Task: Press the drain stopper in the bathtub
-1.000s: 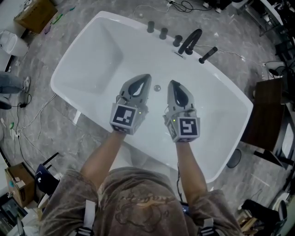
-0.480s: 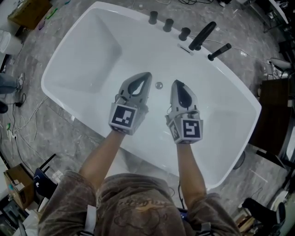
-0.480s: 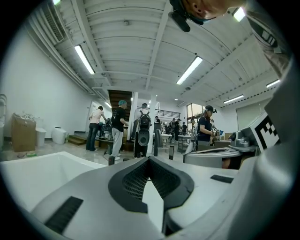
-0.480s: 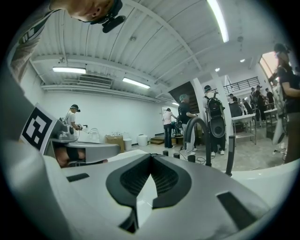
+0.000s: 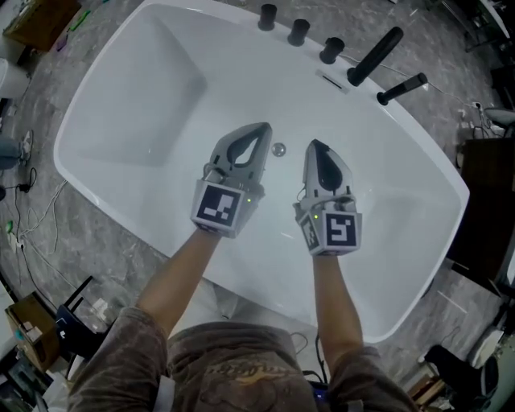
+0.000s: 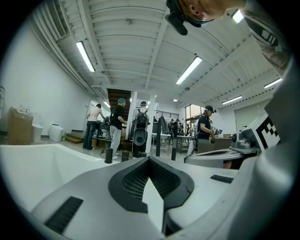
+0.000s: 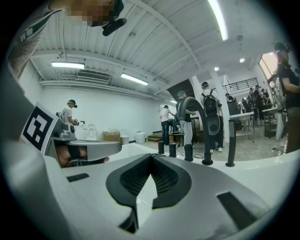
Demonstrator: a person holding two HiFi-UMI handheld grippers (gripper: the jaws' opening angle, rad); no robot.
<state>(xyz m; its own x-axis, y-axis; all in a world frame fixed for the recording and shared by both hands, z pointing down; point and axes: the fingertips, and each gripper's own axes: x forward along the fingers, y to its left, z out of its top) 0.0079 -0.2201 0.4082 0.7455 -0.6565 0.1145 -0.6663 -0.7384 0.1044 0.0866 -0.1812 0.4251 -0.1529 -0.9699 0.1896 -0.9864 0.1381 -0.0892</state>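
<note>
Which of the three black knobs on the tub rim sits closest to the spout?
The rightmost knob, next to the angled black spout; the middle knob and leftmost knob stand farther off.

Drain stopper (image 5: 278, 150) in bathtub (image 5: 121, 105), seemingly between left gripper (image 5: 262, 129), right gripper (image 5: 315, 146)

No text, label or number is legible.

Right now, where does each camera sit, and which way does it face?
Head view: on the person's head, facing steeply down at the bathtub, drain stopper, both forearms, left gripper and right gripper.
Left gripper view: rides the left gripper, facing along its shut jaws over the bathtub rim; right gripper beside it.
Right gripper view: along its shut jaws toward the faucet spout; left gripper beside it.
Shared: both gripper views show the black knobs.
</note>
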